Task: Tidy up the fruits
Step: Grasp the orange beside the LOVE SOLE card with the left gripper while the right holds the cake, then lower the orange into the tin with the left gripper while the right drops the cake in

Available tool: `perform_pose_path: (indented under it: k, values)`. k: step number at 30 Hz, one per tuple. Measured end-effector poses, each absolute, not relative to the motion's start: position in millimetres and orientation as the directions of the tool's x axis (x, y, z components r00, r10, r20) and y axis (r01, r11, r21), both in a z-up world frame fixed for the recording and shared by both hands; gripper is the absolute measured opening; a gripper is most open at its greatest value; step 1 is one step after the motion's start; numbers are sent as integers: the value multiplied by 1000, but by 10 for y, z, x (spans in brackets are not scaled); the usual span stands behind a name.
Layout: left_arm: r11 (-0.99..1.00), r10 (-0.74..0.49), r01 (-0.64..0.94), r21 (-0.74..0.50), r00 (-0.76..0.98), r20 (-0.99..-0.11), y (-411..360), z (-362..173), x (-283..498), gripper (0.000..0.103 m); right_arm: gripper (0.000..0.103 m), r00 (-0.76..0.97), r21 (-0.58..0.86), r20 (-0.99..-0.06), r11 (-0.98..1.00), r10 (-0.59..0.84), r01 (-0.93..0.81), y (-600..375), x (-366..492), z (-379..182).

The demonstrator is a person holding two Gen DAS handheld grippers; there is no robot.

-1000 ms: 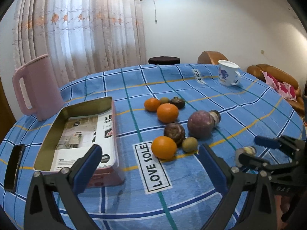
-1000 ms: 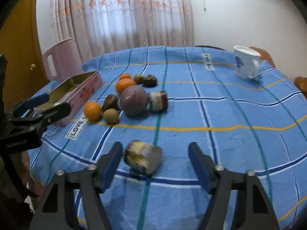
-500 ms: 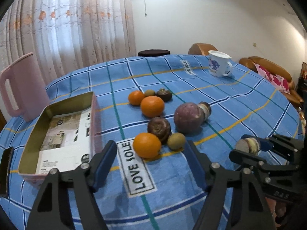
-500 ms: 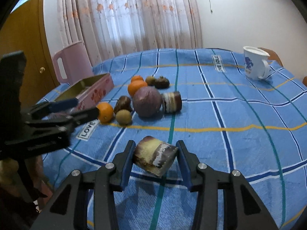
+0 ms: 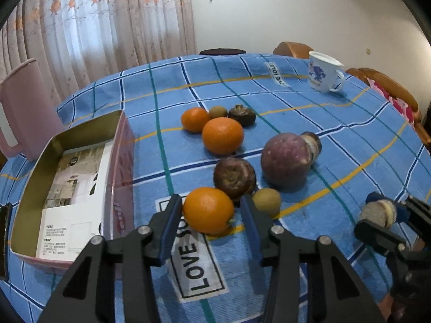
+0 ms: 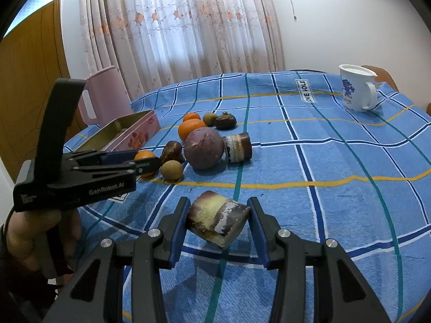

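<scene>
A blue checked tablecloth [image 5: 296, 113] filled mid-frame, curtains [image 5: 107, 27] upper left; the left gripper [image 5: 210, 210] was closing around an orange [image 5: 208, 210]; the right gripper [image 6: 218, 220] was clamped on a cut sugarcane piece [image 6: 218, 219].

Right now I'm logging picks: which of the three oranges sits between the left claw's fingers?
The nearest orange, by the LOVE SOLE label; the left claw is closing around it. The other two lie farther back.

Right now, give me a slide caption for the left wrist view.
Left gripper fingers closing around the nearest orange beside the open tin box on a blue checked tablecloth.
</scene>
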State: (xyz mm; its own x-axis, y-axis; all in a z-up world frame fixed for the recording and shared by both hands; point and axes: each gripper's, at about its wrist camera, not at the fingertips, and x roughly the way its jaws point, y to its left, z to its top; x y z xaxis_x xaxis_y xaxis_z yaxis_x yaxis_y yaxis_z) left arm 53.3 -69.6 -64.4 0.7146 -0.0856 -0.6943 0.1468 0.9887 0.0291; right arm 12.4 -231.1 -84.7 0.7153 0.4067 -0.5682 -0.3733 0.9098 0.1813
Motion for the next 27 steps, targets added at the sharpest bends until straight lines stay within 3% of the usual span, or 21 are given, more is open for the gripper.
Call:
perform_pose_path:
  k: [4, 6, 15, 27]
  values:
    - [985, -61, 157, 76, 720, -691, -768, -651, 558, 46, 45, 712, 180, -570, 907, 411, -380, -2286, 124, -857]
    - [985, -61, 155, 75, 721, -690, -750, -639, 563, 40, 45, 710, 176, -569, 906, 414, -386, -2277, 115, -853]
    - [985, -135, 173, -12, 722, -679, -589, -598, 484, 40, 45, 721, 177, -552, 904, 419, -390, -2291, 100, -803]
    - [989, -124, 145, -12, 792, -597, -431, -308, 305, 40, 45, 711, 130, -526, 871, 466, -475, -2059, 231, -521]
